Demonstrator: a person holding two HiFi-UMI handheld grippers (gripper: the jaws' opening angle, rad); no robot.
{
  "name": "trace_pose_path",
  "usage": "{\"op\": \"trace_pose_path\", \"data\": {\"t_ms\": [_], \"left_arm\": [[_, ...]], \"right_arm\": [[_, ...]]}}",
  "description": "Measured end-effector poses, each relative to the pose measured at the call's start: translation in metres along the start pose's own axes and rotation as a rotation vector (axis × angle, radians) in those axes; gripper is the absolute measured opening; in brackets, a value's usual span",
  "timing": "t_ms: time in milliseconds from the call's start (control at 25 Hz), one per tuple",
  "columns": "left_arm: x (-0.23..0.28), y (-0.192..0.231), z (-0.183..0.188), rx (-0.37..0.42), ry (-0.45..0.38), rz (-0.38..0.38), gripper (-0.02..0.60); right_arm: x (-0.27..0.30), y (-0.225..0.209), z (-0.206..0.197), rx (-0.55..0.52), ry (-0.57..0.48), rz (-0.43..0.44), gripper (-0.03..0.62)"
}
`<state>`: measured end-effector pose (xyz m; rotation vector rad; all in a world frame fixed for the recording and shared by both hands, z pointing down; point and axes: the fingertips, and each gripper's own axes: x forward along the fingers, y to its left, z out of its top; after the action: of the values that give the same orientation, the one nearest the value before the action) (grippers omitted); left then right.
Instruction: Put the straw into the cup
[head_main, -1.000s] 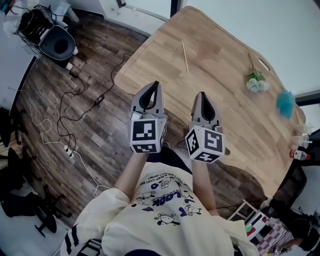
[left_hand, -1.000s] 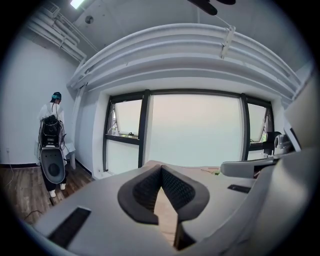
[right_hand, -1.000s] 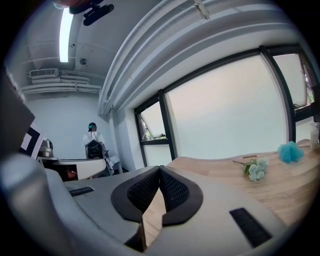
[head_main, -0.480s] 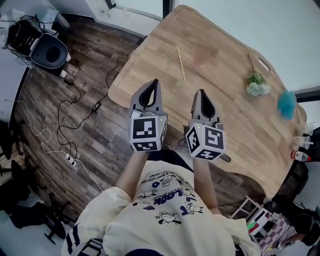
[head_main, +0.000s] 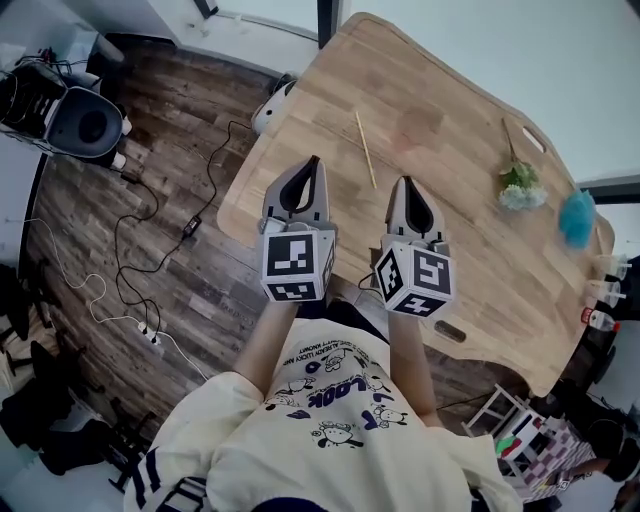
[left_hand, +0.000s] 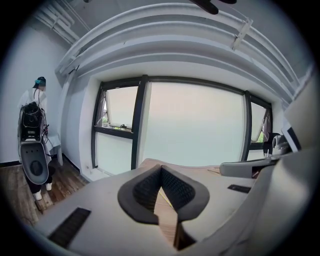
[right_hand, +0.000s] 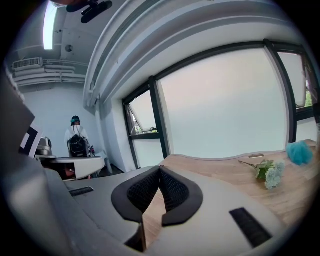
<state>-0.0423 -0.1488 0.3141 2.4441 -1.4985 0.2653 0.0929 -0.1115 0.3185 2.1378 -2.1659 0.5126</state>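
Two empty grippers. Your left gripper (head_main: 313, 165) hangs over the tabletop's (head_main: 470, 250) near left edge, jaws tip to tip on nothing. The straw (head_main: 366, 148) lies flat just beyond it, and your right gripper (head_main: 405, 185) is likewise pinched closed. Spread one pair first, come down across the straw — not along it — and nip near one end. The pinkish patch (head_main: 418, 122) to the right may be the cup; I can't tell.

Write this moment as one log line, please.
left gripper: shut, empty | right gripper: shut, empty | straw: lying on table, untouched
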Motion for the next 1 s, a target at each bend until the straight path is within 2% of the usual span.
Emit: {"op": "trace_pose_path", "data": {"t_ms": [240,600,1000], "left_arm": [[0.033,0.014,0.0,-0.004,0.041,-0.036,0.031],[0.071,0.024,-0.02,-0.031,0.13,-0.088,0.031],[0.092,0.028,-0.043,-0.04,0.205,-0.128,0.031]], "right_arm": [[0.034,-0.001,-0.001,0.002,0.039,-0.035,0.014],[0.067,-0.009,-0.024,-0.006,0.149,-0.082,0.014],[0.085,-0.014,-0.051,-0.036,0.26,-0.102,0.014]]}}
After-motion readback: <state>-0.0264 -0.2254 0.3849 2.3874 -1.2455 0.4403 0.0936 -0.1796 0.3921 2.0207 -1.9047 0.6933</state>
